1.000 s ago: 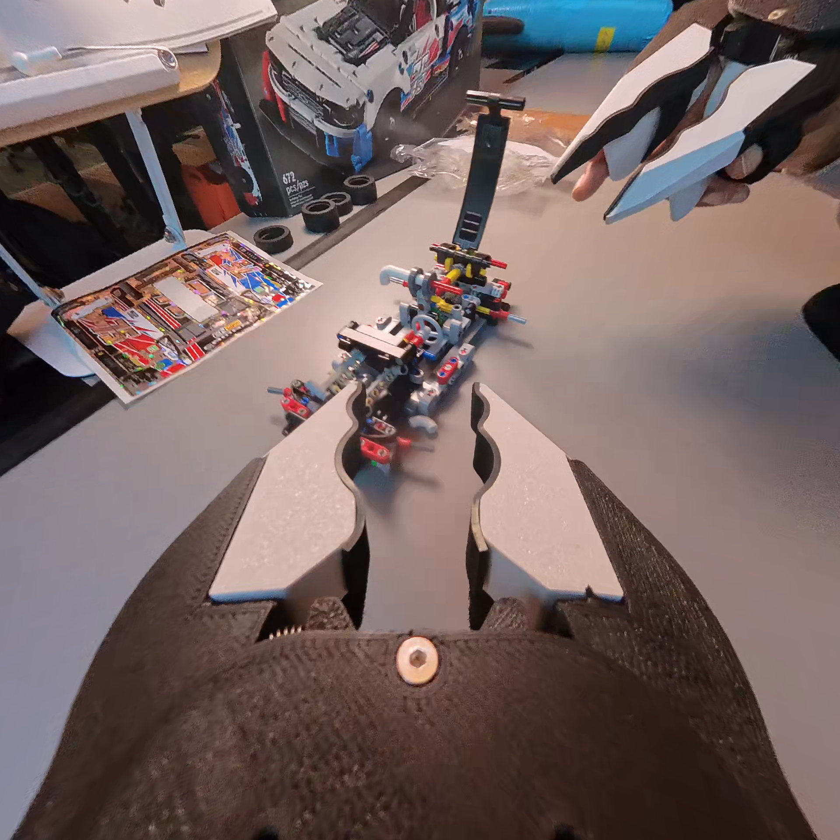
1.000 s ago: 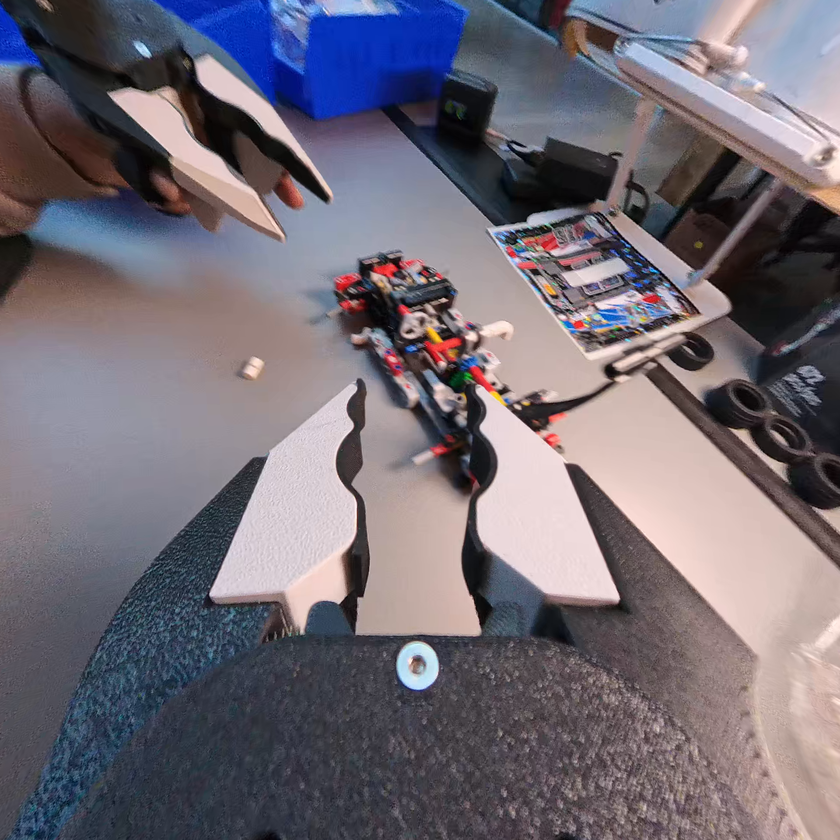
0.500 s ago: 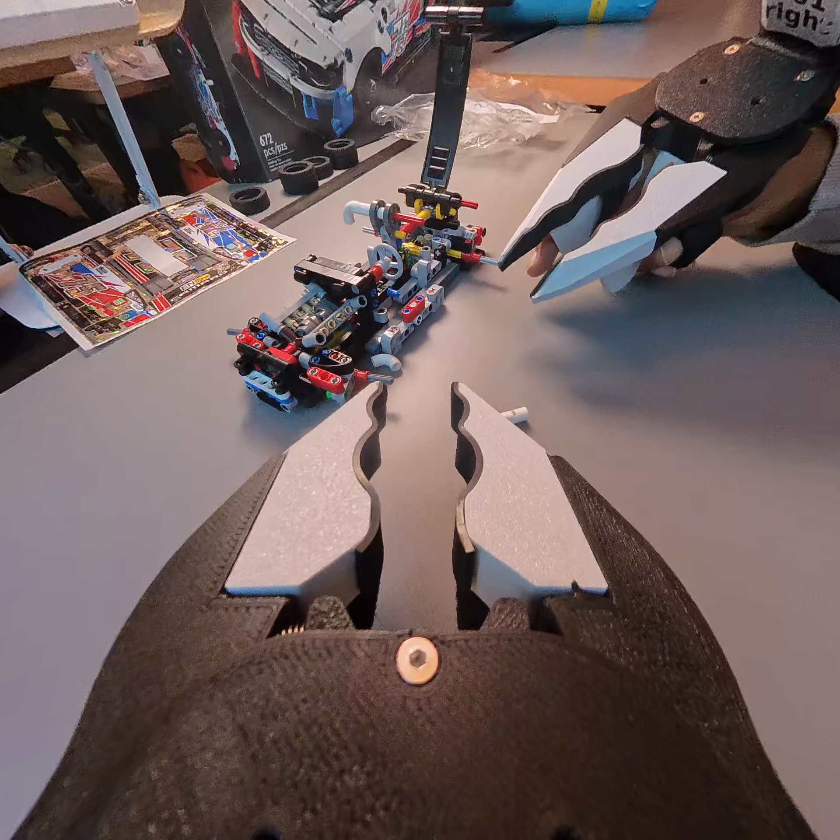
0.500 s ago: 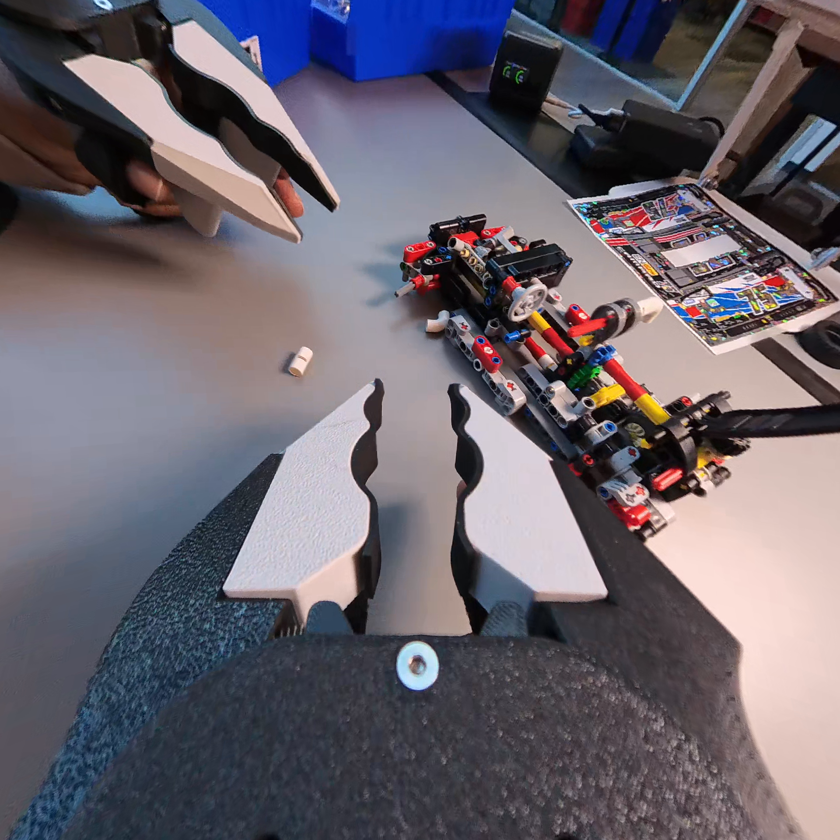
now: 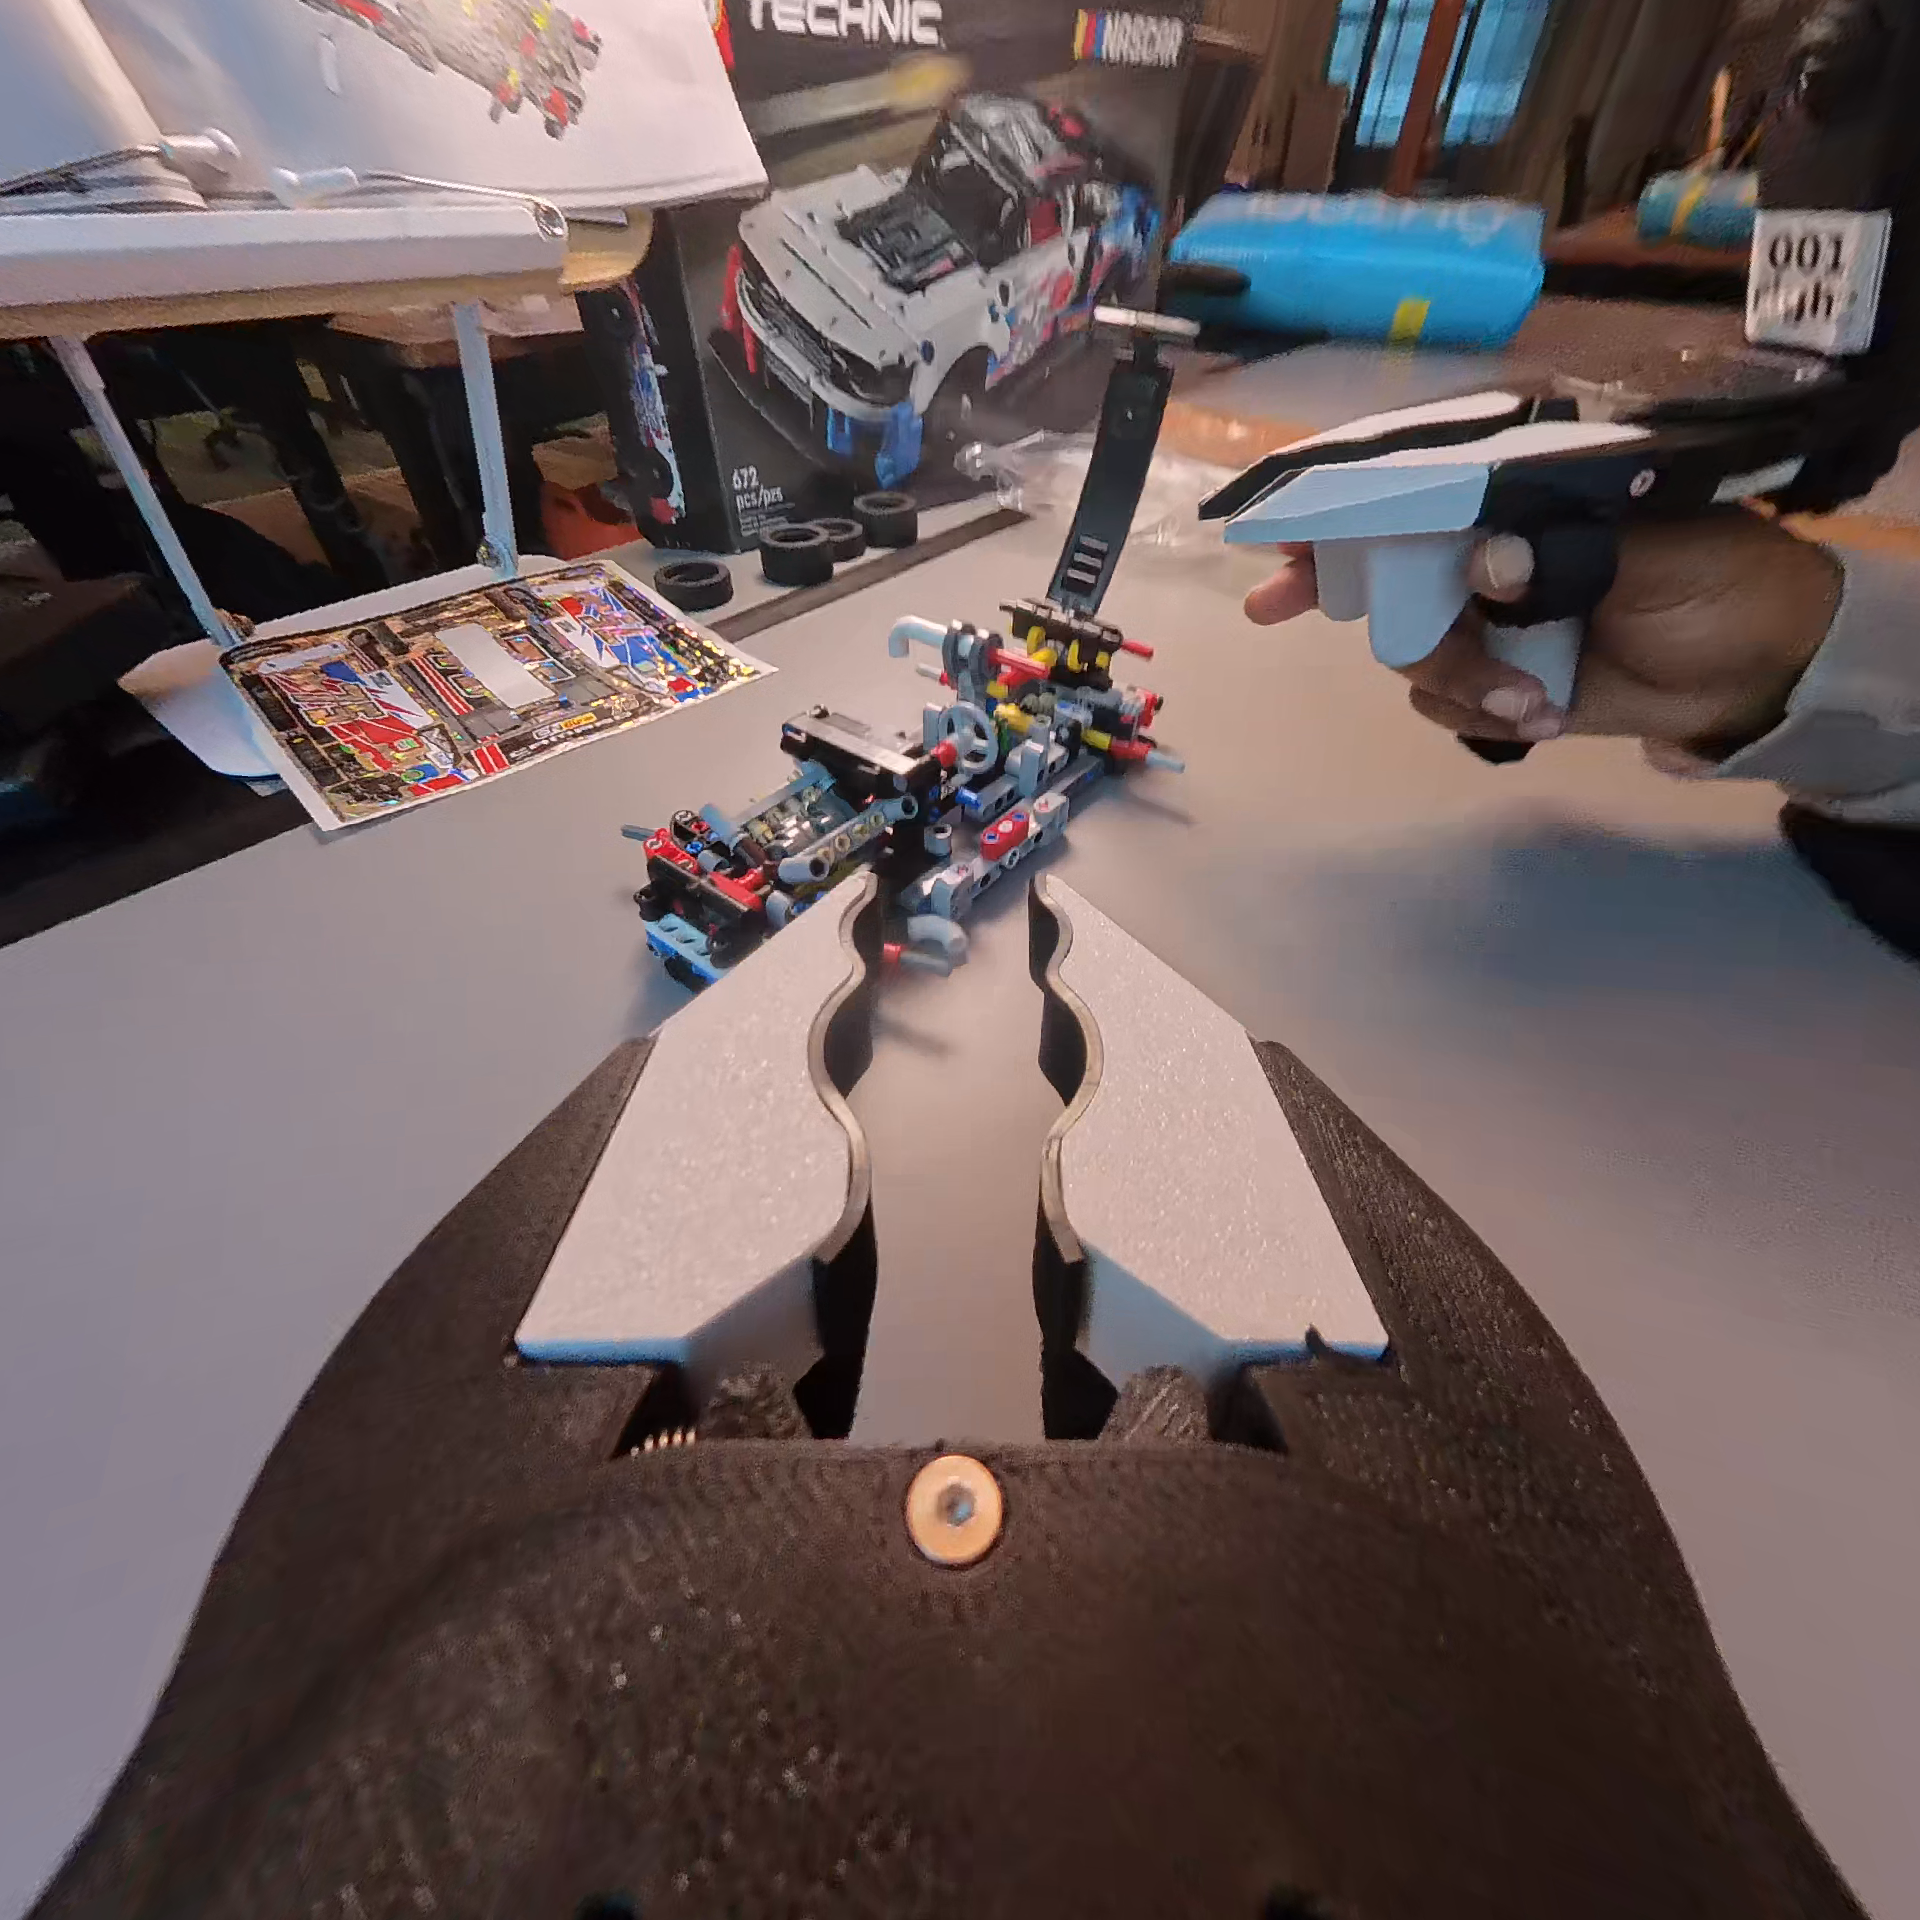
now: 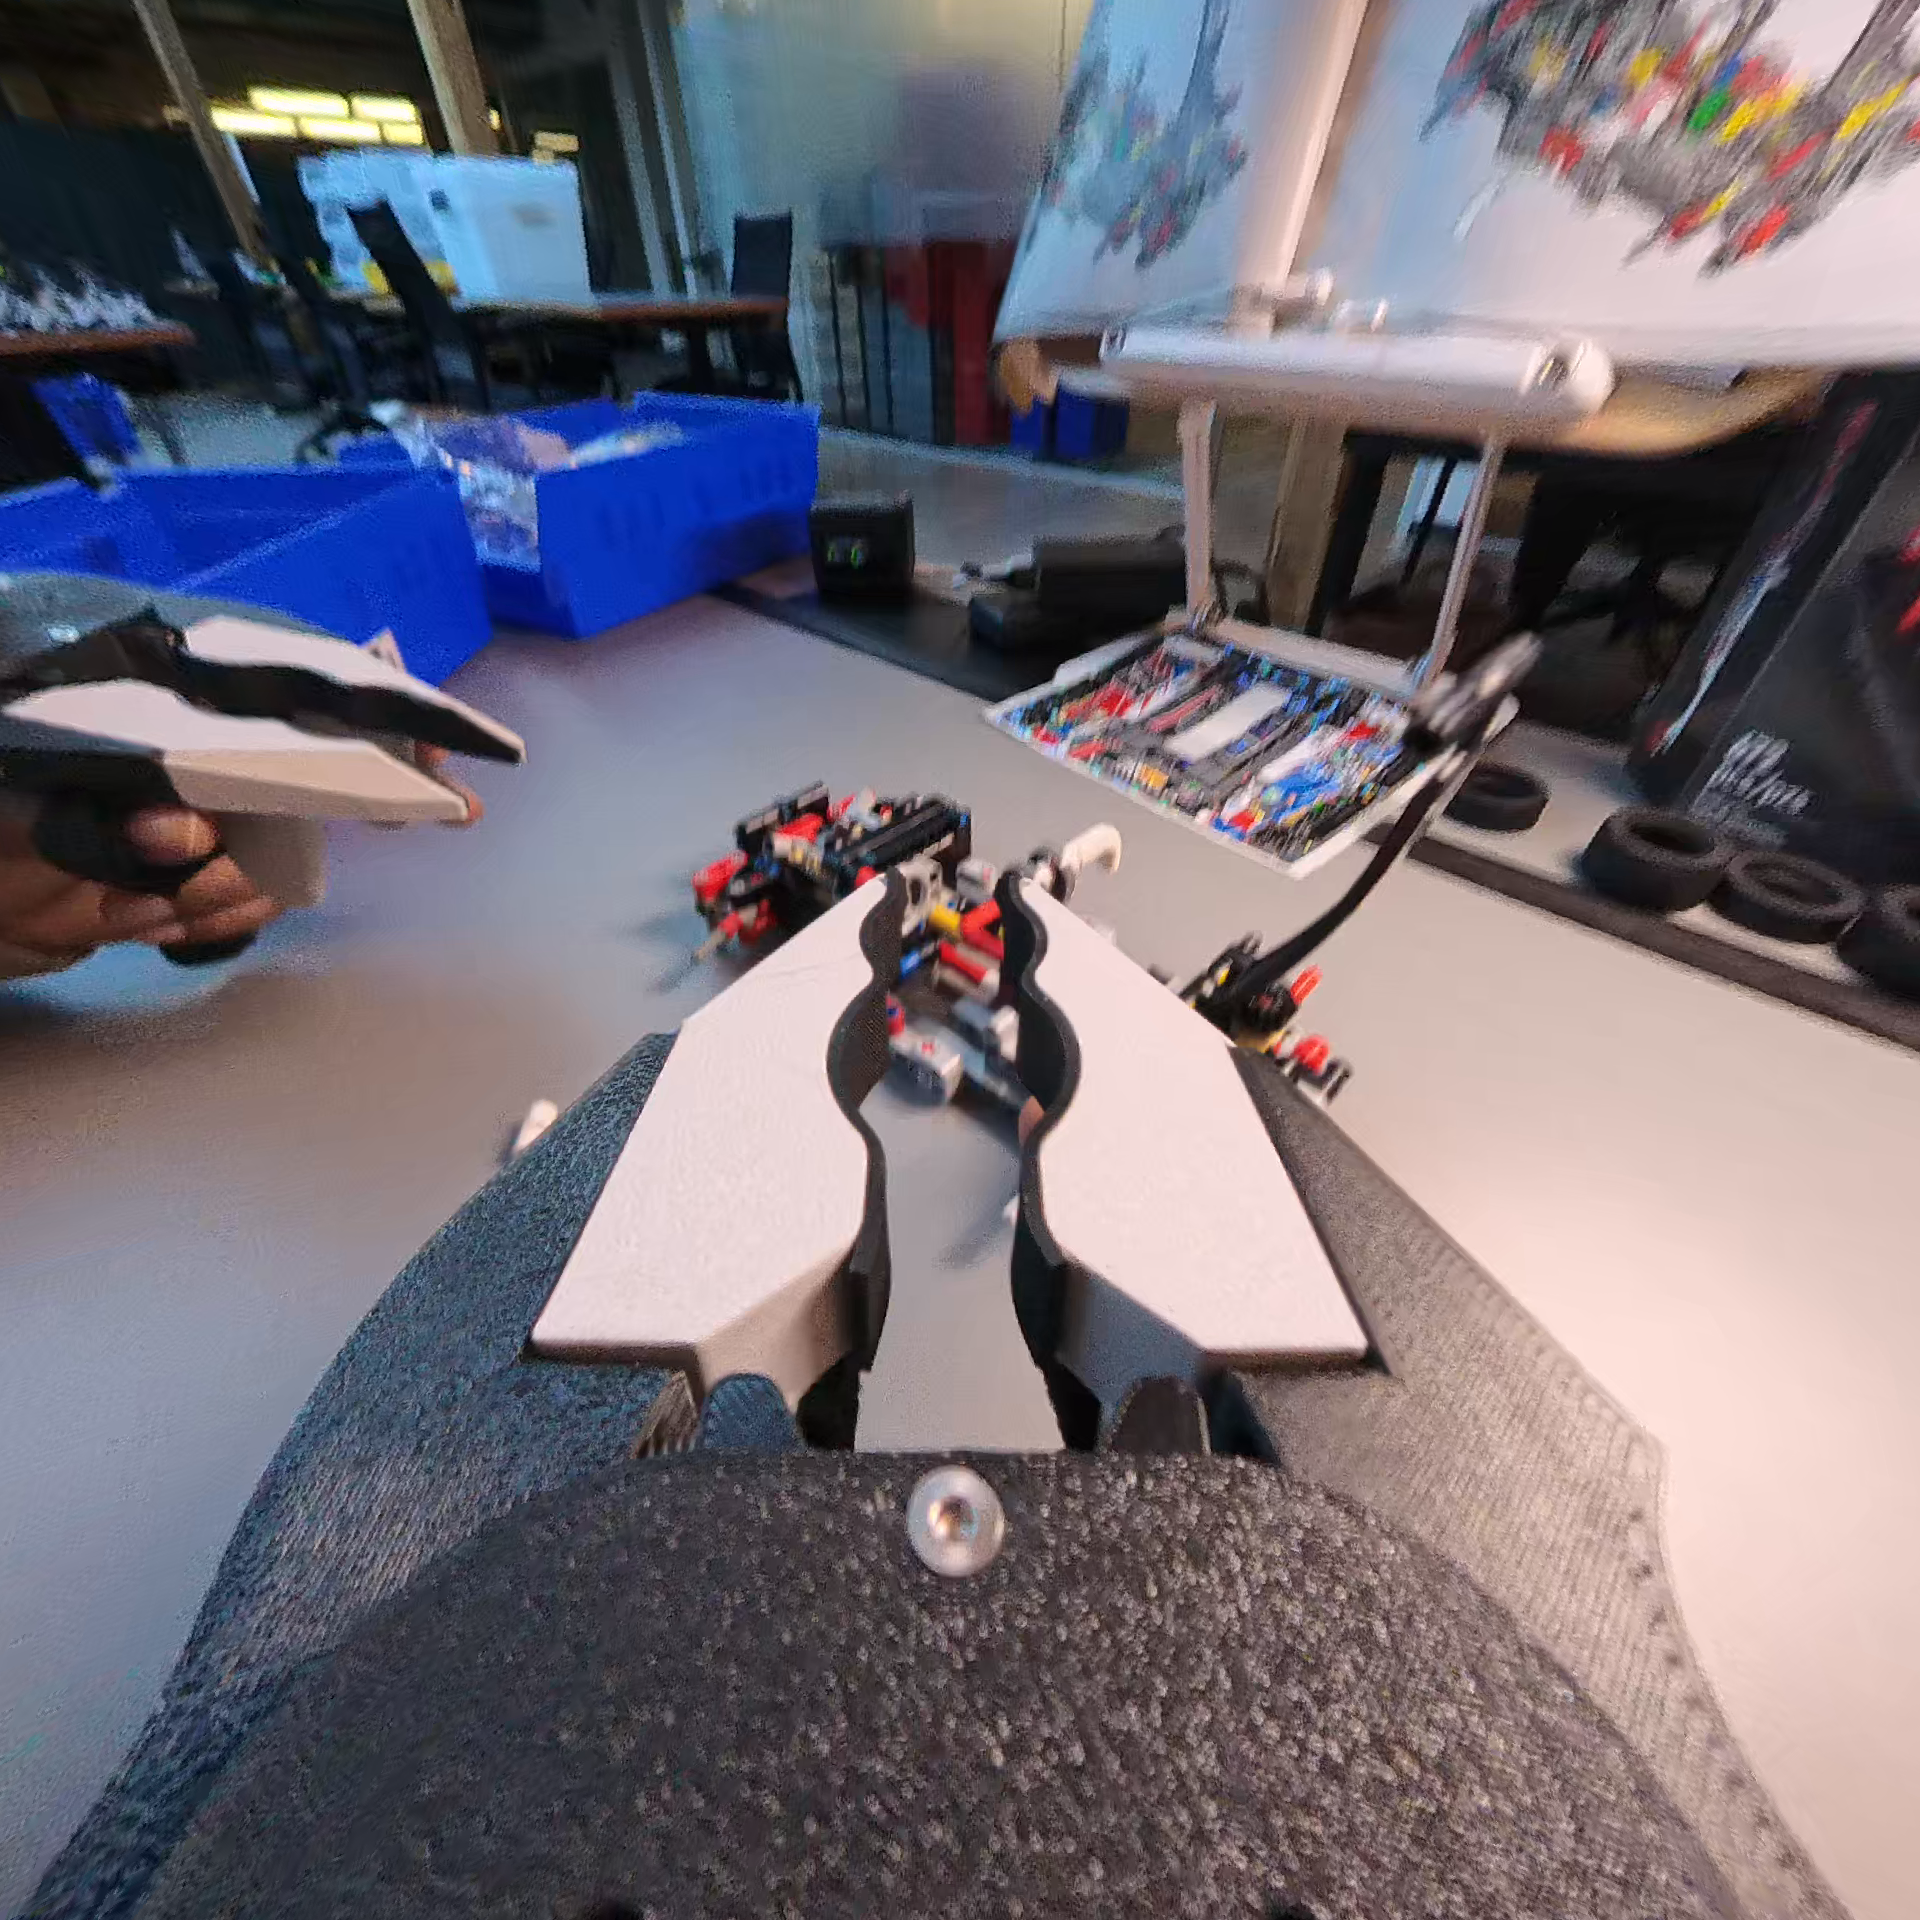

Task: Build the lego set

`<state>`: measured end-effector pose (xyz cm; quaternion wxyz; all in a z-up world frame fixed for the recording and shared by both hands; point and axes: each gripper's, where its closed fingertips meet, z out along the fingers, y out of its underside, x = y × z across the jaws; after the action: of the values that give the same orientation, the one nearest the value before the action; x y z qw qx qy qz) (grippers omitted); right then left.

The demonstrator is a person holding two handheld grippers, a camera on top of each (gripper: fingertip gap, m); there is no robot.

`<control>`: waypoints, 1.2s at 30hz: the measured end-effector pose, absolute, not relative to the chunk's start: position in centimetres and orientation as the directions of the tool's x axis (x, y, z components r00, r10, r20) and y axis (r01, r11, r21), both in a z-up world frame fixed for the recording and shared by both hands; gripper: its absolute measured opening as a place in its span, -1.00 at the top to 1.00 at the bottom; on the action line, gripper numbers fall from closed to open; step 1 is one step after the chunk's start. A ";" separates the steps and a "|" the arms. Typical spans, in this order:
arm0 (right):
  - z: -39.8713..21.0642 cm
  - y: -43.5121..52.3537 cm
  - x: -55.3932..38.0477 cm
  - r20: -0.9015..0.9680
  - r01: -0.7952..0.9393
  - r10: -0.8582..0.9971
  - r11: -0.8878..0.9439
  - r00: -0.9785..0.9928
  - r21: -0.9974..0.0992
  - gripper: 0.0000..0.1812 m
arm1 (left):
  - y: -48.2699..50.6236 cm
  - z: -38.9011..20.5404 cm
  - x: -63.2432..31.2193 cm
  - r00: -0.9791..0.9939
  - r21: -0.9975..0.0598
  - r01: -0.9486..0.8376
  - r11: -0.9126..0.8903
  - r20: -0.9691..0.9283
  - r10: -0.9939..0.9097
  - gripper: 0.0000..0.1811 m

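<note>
The partly built Lego car chassis (image 5: 904,790) lies on the grey table, with a long black lever piece (image 5: 1117,488) standing up from its far end. My left gripper (image 5: 951,894) is open and empty, its fingertips just short of the chassis's near end. My right gripper (image 6: 945,894) is open with a narrow gap and empty. It hovers level above the table to the right of the chassis's far end (image 5: 1216,520) and does not touch it. The chassis (image 6: 862,842) shows past its fingers. The left gripper also shows in the right wrist view (image 6: 468,769).
A sticker sheet (image 5: 488,686) lies left of the chassis under a white booklet stand (image 5: 312,239). Loose black tyres (image 5: 800,551) and the set's box (image 5: 935,260) stand behind. A small white piece (image 6: 535,1122) lies on the table. Blue bins (image 6: 623,509) stand at the back. There is about 15 cm between the tips of the two grippers.
Both grippers have tilted up to a flatter angle, and both jaws are narrower than a second ago. The right gripper has risen beside the chassis. The chassis has not moved.
</note>
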<state>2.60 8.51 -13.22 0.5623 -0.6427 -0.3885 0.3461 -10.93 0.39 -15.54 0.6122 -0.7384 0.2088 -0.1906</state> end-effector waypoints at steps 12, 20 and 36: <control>7.2 24.9 -4.5 0.397 0.146 0.764 0.378 0.508 -0.914 1.00 | 0.4 -13.1 -11.4 0.838 -0.981 0.147 -0.123 0.189 -0.511 0.77; 1.5 38.5 -8.6 0.384 0.313 0.703 0.235 0.599 -0.920 1.00 | 1.1 -13.9 -13.2 0.862 -0.975 0.174 -0.134 0.217 -0.457 0.78; -3.3 37.3 -12.3 0.371 0.309 0.755 0.233 0.541 -0.922 1.00 | 1.7 -13.6 -14.3 0.938 -0.998 0.022 -0.052 0.038 -0.344 0.76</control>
<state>-12.33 37.32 -3.28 0.6454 -0.5948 -0.4469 0.1729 -14.30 1.66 -13.60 0.6791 -0.7127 0.1130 -0.1347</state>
